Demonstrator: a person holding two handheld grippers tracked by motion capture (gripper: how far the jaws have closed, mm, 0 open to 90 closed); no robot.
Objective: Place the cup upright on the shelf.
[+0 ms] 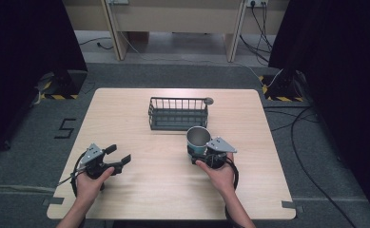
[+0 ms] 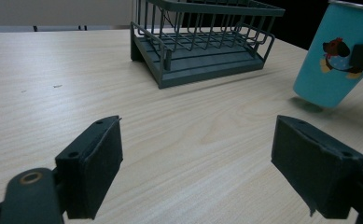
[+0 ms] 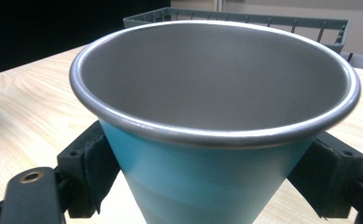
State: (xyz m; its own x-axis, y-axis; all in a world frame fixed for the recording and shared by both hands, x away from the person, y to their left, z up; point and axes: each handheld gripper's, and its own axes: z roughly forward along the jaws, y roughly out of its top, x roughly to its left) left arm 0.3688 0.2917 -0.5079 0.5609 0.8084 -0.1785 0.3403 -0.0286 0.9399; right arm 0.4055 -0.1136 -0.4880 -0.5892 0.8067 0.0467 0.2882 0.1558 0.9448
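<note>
Blue cup [image 1: 198, 140] sits clamped in my right claw [image 1: 202, 153] — lifted, tilted, near the rack [image 1: 178, 114]; my left claw [image 1: 117, 155] gapes wide, empty.

A light wooden table [image 1: 173, 190] with rounded corners stands on grey carpeted floor [image 1: 25, 161], and everything else sits around it. Beyond the table's far edge runs a pale wooden bench or desk frame [image 1: 173, 19] on upright legs, with loose cables [image 1: 261, 28] trailing over the floor under its right end; black curtains [image 1: 25, 38] hang at the table's far left and far right, each with a stand foot marked by yellow-and-black striped tape [image 1: 56, 96] near its base. Left of the table a dark figure "5" [image 1: 64, 128] is taped on the carpet, more cables [image 1: 306, 142] snake along the floor to the table's right, and small tape strips [image 1: 289, 205] mark the carpet by its near corners.
</note>
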